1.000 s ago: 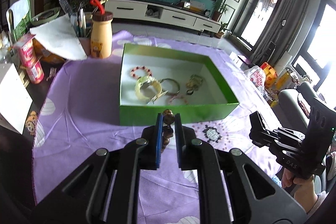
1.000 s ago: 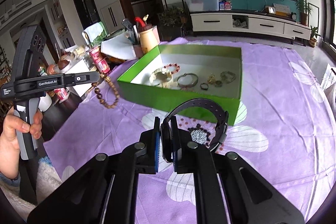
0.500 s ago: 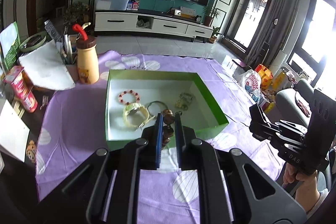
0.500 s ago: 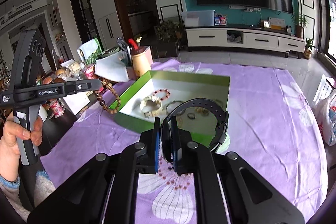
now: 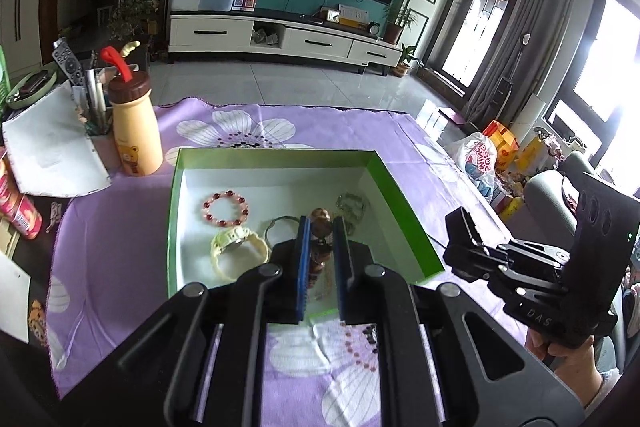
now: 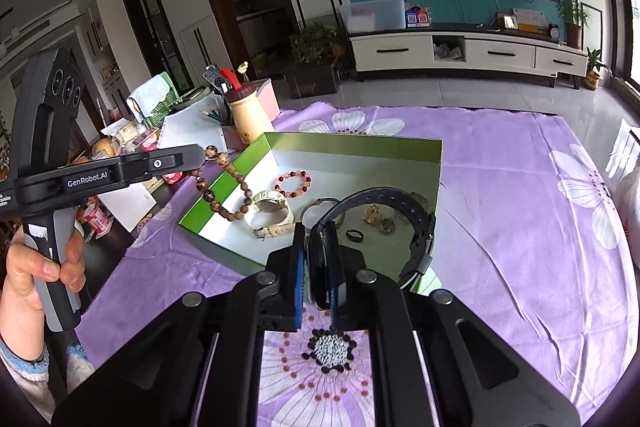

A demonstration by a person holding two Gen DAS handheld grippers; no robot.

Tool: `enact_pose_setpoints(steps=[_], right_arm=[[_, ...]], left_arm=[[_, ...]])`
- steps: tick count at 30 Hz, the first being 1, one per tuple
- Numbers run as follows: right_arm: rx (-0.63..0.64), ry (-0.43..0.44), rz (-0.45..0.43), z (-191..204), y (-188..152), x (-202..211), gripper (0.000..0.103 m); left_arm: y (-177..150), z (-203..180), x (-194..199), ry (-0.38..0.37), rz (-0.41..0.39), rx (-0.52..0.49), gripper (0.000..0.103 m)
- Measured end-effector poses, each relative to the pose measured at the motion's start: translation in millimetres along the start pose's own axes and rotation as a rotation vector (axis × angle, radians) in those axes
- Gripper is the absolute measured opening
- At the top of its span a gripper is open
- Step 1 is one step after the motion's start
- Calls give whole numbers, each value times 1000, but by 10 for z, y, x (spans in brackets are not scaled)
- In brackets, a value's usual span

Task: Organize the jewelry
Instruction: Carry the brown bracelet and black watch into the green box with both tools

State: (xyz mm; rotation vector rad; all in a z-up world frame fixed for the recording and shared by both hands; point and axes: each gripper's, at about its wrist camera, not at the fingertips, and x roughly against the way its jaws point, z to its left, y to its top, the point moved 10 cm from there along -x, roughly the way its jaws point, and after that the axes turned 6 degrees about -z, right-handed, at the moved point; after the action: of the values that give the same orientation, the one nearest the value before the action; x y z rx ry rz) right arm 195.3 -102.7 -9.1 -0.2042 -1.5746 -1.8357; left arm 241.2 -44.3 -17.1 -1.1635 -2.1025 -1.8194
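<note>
An open green box (image 5: 175, 227) with a white floor sits on the purple flowered cloth. Inside lie a red bead bracelet (image 5: 225, 207), a cream watch (image 5: 236, 251), a thin bangle (image 5: 280, 225) and gold pieces (image 5: 352, 205). My left gripper (image 5: 320, 247) is shut on a brown wooden bead bracelet (image 6: 224, 187), which hangs over the box's near left edge in the right wrist view. My right gripper (image 6: 318, 259) is shut on a black watch (image 6: 384, 199), held above the box's (image 6: 224, 243) near side.
A yellow bottle with a brown cap (image 5: 134, 123) stands left of the box, with papers (image 5: 52, 143), a pen holder and red cups (image 5: 18, 203) beyond. A plastic bag (image 5: 478, 159) and sofa lie right. The cloth's (image 6: 520, 227) right part is bare.
Both grippers have risen and moved forward toward the box, still holding their pieces. The bead bracelet now hangs over the box edge, and the black watch is over its near side.
</note>
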Motion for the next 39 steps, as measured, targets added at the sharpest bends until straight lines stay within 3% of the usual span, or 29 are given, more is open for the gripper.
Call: enact_pose_setpoints(steps=[16,39], right_arm=[[9,-10,111,-206,-65,-484,9],[23,-16,168,-318,-158,-707,9]], left_arm=[[53,251,-747,25,90,36,11],[37,686,-1254,99,161,97,11]])
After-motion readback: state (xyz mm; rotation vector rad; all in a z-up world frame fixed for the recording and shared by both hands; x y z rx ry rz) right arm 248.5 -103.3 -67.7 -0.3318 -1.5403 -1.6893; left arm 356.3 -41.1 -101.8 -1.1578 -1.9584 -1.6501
